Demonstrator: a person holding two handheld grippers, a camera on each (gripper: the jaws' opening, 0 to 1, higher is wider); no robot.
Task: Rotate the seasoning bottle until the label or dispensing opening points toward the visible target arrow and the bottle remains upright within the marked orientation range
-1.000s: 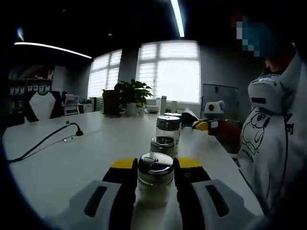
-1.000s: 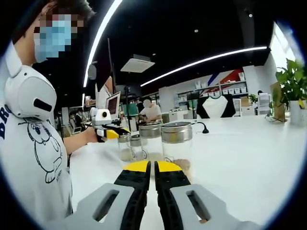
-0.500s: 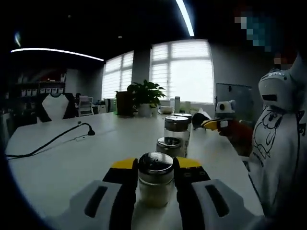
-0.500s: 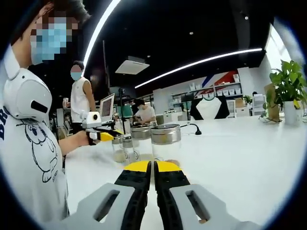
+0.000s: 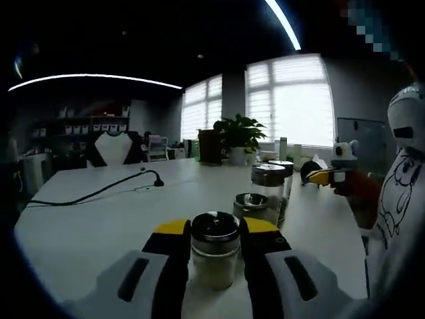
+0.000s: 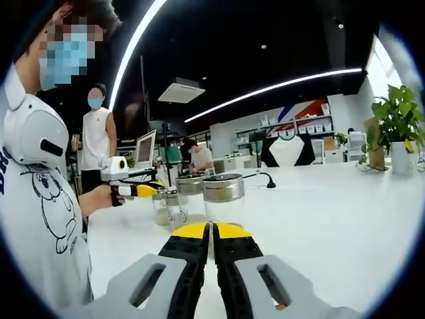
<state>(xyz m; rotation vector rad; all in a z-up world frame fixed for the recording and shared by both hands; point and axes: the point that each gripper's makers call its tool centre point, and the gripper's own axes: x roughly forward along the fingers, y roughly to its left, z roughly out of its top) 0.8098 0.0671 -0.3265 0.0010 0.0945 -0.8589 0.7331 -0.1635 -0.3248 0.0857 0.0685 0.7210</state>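
Note:
A small glass seasoning bottle with a steel lid stands upright on the white table. My left gripper is shut on it, one yellow-tipped jaw on each side. No arrow or label can be made out. In the right gripper view my left gripper appears at the left in a person's hand, beside the row of jars. My right gripper hovers shut with nothing between its jaws, just short of a tall steel-lidded jar. In the left gripper view my right gripper is at the far right.
Beyond the held bottle stand a short jar and a tall jar. A black cable lies across the table at the left. A potted plant stands at the far end. A person is close at the table's side.
The left gripper view has swung left with the bottle held; the other jars and the plant now sit further right. My right gripper stays shut and the jars have drifted slightly left in its view.

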